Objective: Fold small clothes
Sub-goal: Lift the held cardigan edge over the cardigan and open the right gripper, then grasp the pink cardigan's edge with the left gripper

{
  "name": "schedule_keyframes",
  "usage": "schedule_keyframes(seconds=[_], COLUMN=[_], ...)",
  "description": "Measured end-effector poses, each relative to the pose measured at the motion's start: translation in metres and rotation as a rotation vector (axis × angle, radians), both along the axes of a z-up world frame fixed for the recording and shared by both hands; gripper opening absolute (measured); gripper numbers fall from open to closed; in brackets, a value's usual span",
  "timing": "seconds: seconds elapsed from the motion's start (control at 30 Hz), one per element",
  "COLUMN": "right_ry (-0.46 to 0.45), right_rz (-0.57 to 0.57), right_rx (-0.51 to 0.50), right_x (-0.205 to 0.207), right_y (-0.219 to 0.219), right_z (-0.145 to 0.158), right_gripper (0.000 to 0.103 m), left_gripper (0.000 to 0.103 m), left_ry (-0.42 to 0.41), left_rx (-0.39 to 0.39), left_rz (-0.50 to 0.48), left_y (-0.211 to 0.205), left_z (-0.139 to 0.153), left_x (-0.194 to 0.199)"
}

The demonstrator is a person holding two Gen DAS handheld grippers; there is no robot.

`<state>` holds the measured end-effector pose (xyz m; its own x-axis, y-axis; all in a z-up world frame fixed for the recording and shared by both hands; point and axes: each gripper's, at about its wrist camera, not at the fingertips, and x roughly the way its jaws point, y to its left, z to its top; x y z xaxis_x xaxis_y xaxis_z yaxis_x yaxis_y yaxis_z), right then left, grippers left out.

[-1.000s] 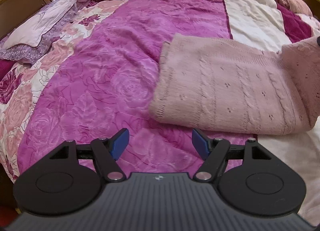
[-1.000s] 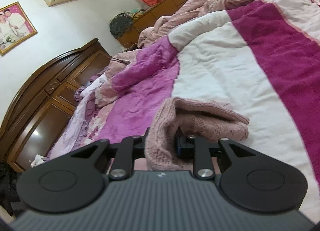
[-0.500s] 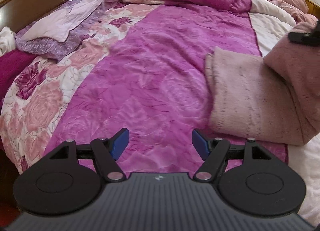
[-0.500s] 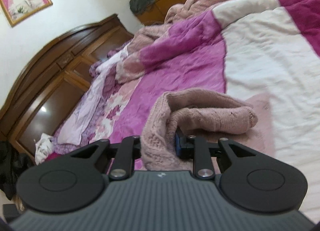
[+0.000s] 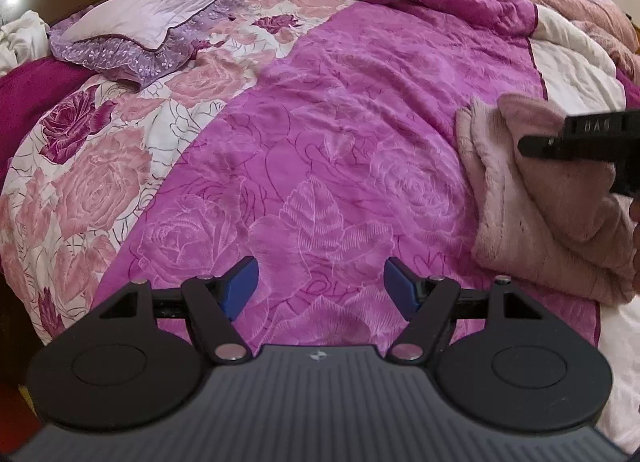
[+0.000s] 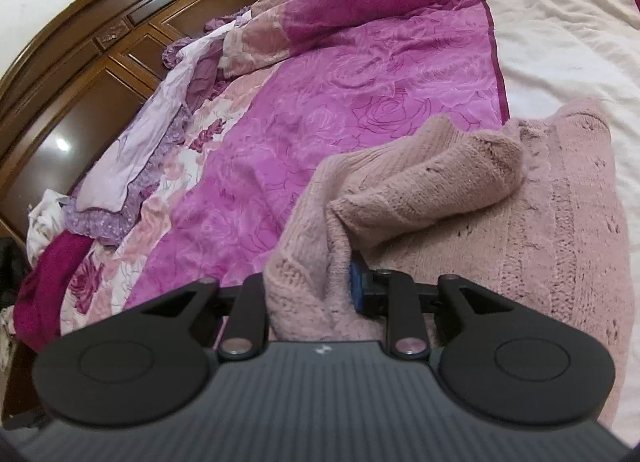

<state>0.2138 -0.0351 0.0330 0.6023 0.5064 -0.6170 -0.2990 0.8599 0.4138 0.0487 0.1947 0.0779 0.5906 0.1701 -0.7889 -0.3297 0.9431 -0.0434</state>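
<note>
We are folding a pink knitted sweater (image 6: 560,229) on the bed, where it is lying across the seam between the magenta rose-patterned quilt (image 5: 340,121) and the cream blanket (image 6: 560,41).

Our right claw (image 6: 310,294) is pinching a bunched edge of the sweater and carrying it over the flat part of the garment, so that one layer is coming to rest on another. Its jaws are opening at this moment, though the knit is sitting thick between them and hiding the left pad; the blue right pad (image 6: 356,290) is touching the wool. We judge that the fold is being laid down here and the release is just beginning. The carried flap is forming a rolled hump on top of the flat panel, which suggests it will need smoothing once freed.

Our left claw (image 5: 320,290) is standing wide open with nothing between its blue pads, hovering over bare quilt well to the side of the sweater. We are keeping it clear, we think, so it is not pinning the cloth while the other side is turning over.

In the left view the sweater (image 5: 540,189) is showing at the right edge, stacked in layers.
</note>
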Motion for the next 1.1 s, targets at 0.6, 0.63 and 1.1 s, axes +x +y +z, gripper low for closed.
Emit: schedule_keyframes(seconds=[0.6,0.63,1.1], right_ry=[-0.149,-0.157,-0.089], right_rz=[0.017,-0.009,-0.341], right_rx=[0.088,0.077,-0.008], right_x=[-0.062,-0.062,-0.035], right_y=[-0.048,-0.054,-0.133], right_z=[0.04,0.039,0.002], right_gripper=[0.049,0.049,0.049], left_gripper=[0.076,0.076,0.076], left_ry=[-0.104,-0.116,-0.106], left_rx=[0.042,0.045,0.077], left_rz=[-0.164,-0.18,-0.491], left_y=[-0.047,-0.052,-0.132], left_z=[0.047,0.051,0.042], left_x=[0.028,0.032,0.139])
